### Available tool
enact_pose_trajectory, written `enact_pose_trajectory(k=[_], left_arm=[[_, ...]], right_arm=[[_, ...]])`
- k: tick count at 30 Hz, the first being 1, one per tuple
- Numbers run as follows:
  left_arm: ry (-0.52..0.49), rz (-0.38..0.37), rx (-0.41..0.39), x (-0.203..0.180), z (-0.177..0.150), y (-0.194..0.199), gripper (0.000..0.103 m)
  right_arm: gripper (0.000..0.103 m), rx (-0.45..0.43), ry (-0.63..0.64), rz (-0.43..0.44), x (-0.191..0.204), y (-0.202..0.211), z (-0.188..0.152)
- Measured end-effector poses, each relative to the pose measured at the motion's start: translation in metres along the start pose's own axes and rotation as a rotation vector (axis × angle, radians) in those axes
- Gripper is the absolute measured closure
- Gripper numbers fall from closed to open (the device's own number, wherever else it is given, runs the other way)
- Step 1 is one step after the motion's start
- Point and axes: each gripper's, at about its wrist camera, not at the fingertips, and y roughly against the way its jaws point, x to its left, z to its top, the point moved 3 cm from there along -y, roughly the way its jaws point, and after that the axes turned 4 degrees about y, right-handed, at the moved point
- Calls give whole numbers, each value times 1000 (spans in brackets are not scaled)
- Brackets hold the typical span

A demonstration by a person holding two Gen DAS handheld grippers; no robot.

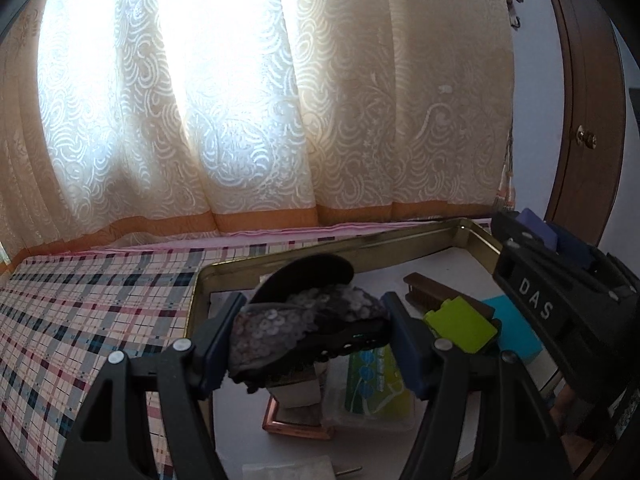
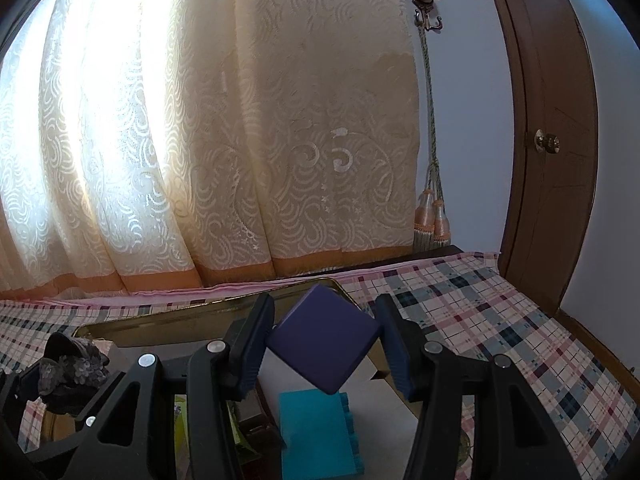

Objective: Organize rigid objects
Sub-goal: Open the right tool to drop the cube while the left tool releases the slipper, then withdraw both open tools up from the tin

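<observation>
My left gripper (image 1: 312,340) is shut on a black sequined slipper (image 1: 304,320) and holds it above a gold-rimmed tray (image 1: 360,240). My right gripper (image 2: 324,344) is shut on a purple block (image 2: 324,344), held cornerwise above the same tray (image 2: 192,312). The right gripper (image 1: 560,276) shows at the right of the left wrist view, the purple block (image 1: 538,228) between its fingers. The slipper (image 2: 68,368) shows at the lower left of the right wrist view.
In the tray lie a teal block (image 2: 316,432), a lime green block (image 1: 460,324), a brown comb-like piece (image 1: 432,292), a green-printed packet (image 1: 372,384) and a copper frame (image 1: 296,428). The tray rests on a plaid cloth (image 1: 80,312). Curtains (image 1: 240,100) hang behind; a door (image 2: 552,140) stands right.
</observation>
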Motion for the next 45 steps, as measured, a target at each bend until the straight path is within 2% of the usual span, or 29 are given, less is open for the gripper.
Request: enact_pose_trajectory(k=[7,9,10,12,13,15,17,26,30,39,45], left_arm=[[-16,43,-3,-1,1,-6,34],[-11,42,1,-1,1,-7,31],[-7,37,4,-1,1,-7,26],[3,7,9,0,3,-5,7],[3,4,0,0,3,-2,1],[-7,-15,-37,-1,2,3,0],[-28,-17,-25,-4,1,3,0],[-45,-6,-5,-5,2,2,0],[-37,-9,3,-3,0,4,0],[7,32,-49,15,-2,16,0],[-10,46,-49,14,-6,13,0]], right_arm=[[47,40,9,40,5,-7,-3],[47,56,6,67,8,-11,-5],[45,68,3,95,9,-13,-7],[26,90,-22,149,9,-14,-7],[22,82,-34,158,7,-12,-7],[11,29,-51,152,3,-4,-5],[11,4,-33,138,4,2,-4],[11,-6,-16,127,7,9,-8],[11,-38,-16,93,3,16,-8],[11,-91,-25,42,-7,29,-8],[11,-102,-52,22,-13,31,-9]])
